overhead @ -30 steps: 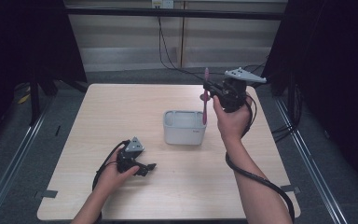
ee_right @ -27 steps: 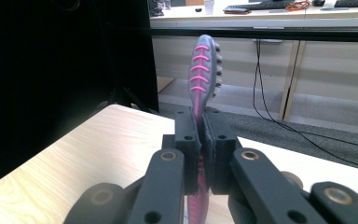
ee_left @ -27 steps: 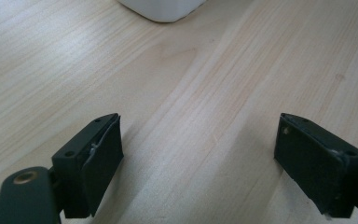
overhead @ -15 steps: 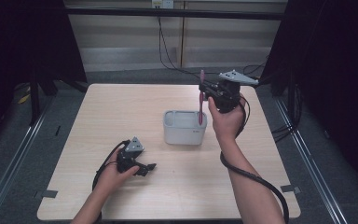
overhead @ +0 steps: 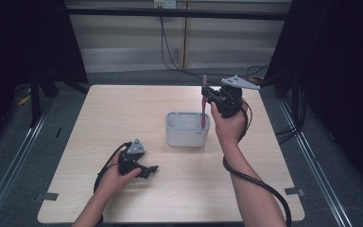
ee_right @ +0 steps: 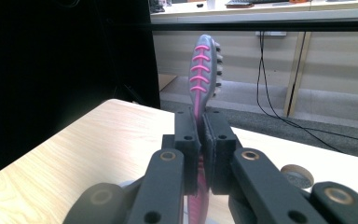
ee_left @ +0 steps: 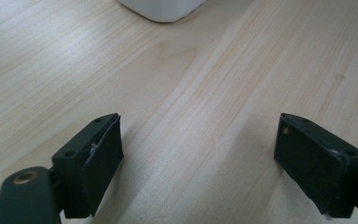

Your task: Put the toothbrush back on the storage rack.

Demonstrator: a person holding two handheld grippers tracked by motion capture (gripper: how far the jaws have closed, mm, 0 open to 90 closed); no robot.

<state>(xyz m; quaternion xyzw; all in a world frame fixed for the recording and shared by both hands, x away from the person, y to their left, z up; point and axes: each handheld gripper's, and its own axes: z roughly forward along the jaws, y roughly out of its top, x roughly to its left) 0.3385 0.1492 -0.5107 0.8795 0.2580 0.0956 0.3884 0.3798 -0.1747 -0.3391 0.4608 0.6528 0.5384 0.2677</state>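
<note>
Counter (overhead: 123, 113) carries one white container (overhead: 187, 129), standing near its middle. One toothbrush (overhead: 203, 101), pink and grey, is pinched upright in the right claw (overhead: 208, 97), held above the container's right end; its lower end reaches down to the container's rim, and whether it sits inside cannot be told from the high view. In the right gripper view the jaws are pressed together on the toothbrush handle (ee_right: 199, 140), the head rising above them with bristles facing right; the lower handle is hidden behind the jaws.

One left claw (overhead: 149, 169) rests low at the counter's near-left part, well apart from the container, held in the person's left hand (overhead: 116, 175). In the left gripper view its jaws stand wide apart with nothing between them but bare wood; a corner of the white container (ee_left: 163, 9) is cut off at the top edge.

Two forearms enter from the bottom. One cable (overhead: 255, 182) loops along the right forearm.
</note>
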